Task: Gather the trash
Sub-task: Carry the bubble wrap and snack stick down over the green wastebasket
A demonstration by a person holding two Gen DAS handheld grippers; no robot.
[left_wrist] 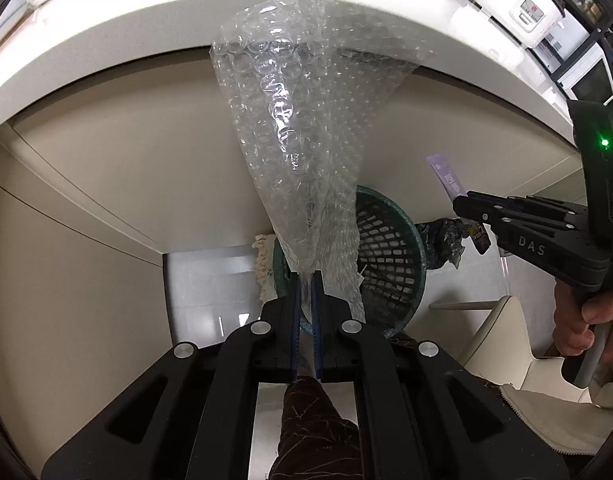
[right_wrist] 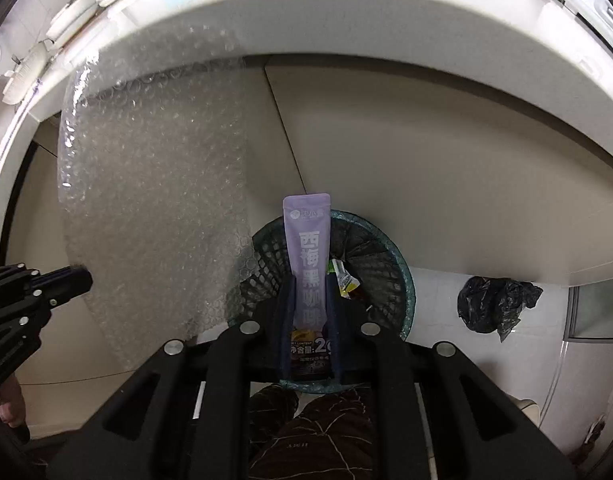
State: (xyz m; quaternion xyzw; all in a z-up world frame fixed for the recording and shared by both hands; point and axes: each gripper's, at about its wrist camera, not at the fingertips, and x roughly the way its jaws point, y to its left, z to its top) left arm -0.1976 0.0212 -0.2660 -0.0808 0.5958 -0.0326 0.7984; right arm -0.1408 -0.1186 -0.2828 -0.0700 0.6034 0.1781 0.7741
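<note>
Fingers pinch bubble wrap above basket.

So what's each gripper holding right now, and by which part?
Left gripper pinches the bubble wrap at its bunched lower end. Right gripper clamps the purple sachet around its lower half.

Basket mouth: open on right side, wrappers lie low inside. Left part of rim is screened by bubble wrap hanging from left gripper. Sachet in right gripper stands over centre of the opening. Counter edge overhangs above; cabinet front closes off the back. Black bag lies on floor right of basket, apart from it. Knees sit just beside near rim.
</note>
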